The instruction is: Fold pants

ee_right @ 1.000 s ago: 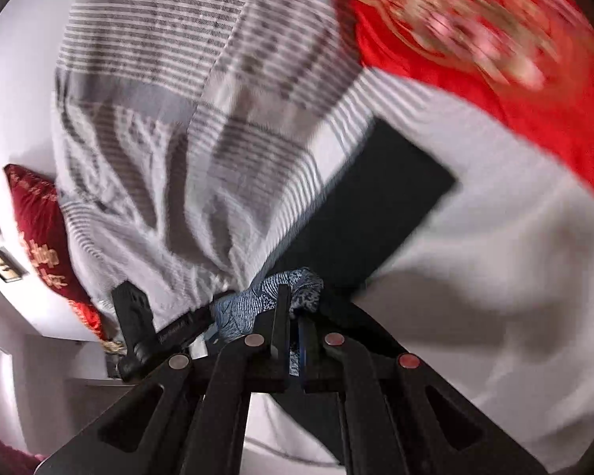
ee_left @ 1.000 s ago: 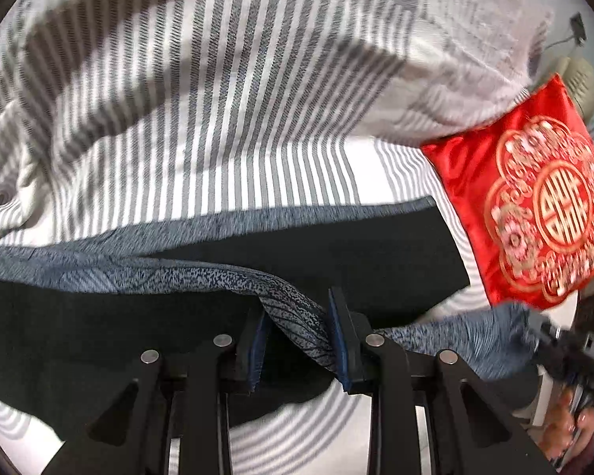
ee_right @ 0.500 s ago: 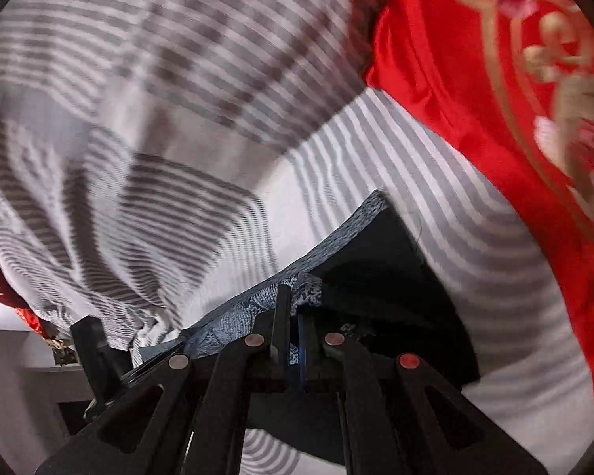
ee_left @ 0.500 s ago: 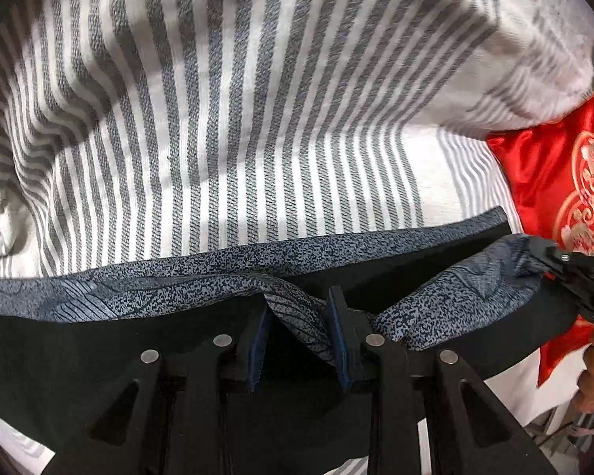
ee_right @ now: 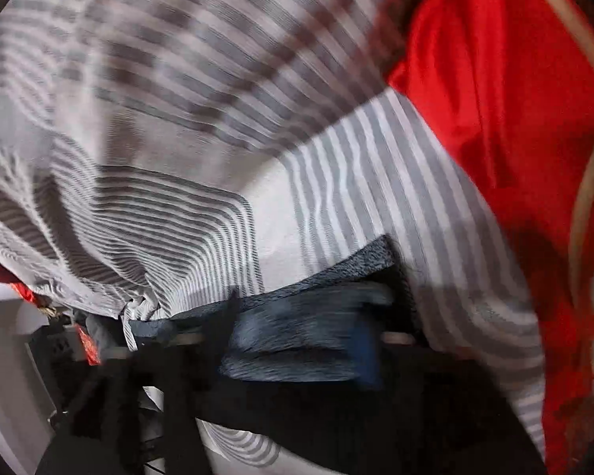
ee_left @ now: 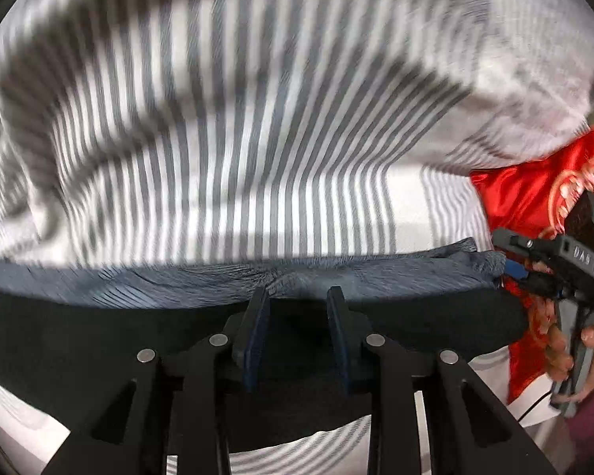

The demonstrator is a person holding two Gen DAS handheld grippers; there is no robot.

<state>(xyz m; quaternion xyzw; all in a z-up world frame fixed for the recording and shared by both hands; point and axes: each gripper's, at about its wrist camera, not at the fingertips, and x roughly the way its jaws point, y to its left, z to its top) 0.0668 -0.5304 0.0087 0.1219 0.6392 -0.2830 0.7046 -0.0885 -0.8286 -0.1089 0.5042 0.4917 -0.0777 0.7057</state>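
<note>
The pants [ee_left: 396,316] are black with a blue-grey speckled inner side, lying across a striped bedsheet [ee_left: 257,158]. The blue-grey folded edge [ee_left: 202,281] runs from left to right in the left wrist view. My left gripper [ee_left: 297,297] is open, its fingers apart just short of that edge, with no cloth between them. My right gripper [ee_left: 511,269] shows at the right of the left wrist view, held by a hand, at the pants' right end. The right wrist view is heavily blurred: blue-grey cloth [ee_right: 297,332] fills the spot where the fingers sit, and the fingers cannot be made out.
A red satin cushion with gold embroidery [ee_left: 534,190] lies to the right of the pants, also large in the right wrist view [ee_right: 495,118]. Rumpled striped bedding [ee_right: 158,79] rises behind. Another red item [ee_right: 23,293] sits at the far left edge.
My left gripper let go of the blue-grey fold it pinched, and the fold now lies flat. The right gripper moved further over the pants; both views blurred from motion.
</note>
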